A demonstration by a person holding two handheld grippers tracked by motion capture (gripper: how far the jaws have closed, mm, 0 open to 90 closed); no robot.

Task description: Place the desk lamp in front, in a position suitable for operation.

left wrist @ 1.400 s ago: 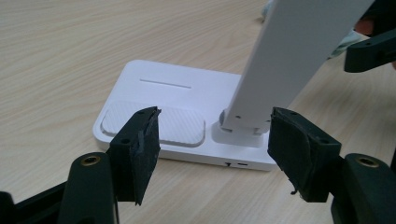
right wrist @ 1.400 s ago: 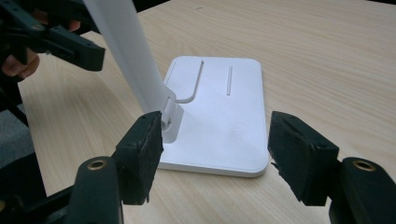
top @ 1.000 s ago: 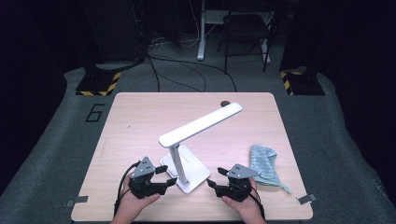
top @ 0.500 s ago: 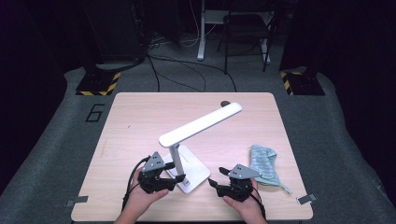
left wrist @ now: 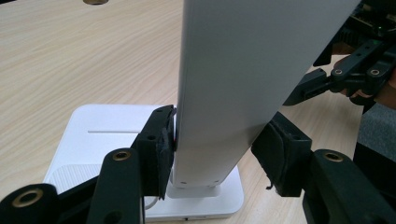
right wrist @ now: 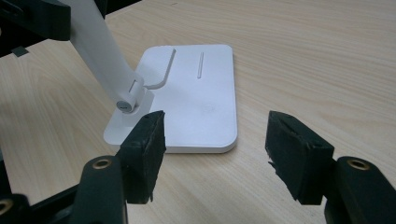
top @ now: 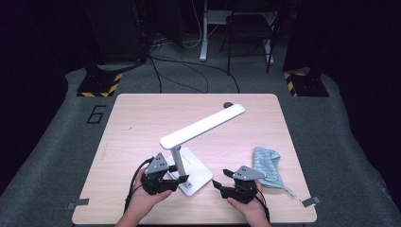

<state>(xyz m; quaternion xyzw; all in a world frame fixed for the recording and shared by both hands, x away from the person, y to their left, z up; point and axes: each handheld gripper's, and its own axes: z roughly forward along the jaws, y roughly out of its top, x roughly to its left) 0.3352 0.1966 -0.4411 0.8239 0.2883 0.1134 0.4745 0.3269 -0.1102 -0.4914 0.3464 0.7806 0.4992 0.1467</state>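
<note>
A white desk lamp stands on the table near its front edge, with a flat base (top: 197,171), an upright stem (top: 178,160) and a long head (top: 203,126) slanting up to the back right. My left gripper (top: 177,178) has just been closing its jaws on the stem (left wrist: 224,93); both pads (left wrist: 164,149) touch its sides low down. My right gripper (top: 218,185) rests open on the table just right of the base (right wrist: 196,93), its jaws (right wrist: 215,135) facing the base's near edge with nothing between them.
A crumpled blue-grey cloth (top: 265,165) lies right of my right gripper, near the table's right edge (top: 295,156). A small dark disc (top: 228,104) sits at the back of the table. The right gripper (left wrist: 341,77) shows close behind the stem.
My left gripper moved right from beside the base to the lamp's stem and closed its jaws onto it. The right gripper, lamp and cloth kept still.
</note>
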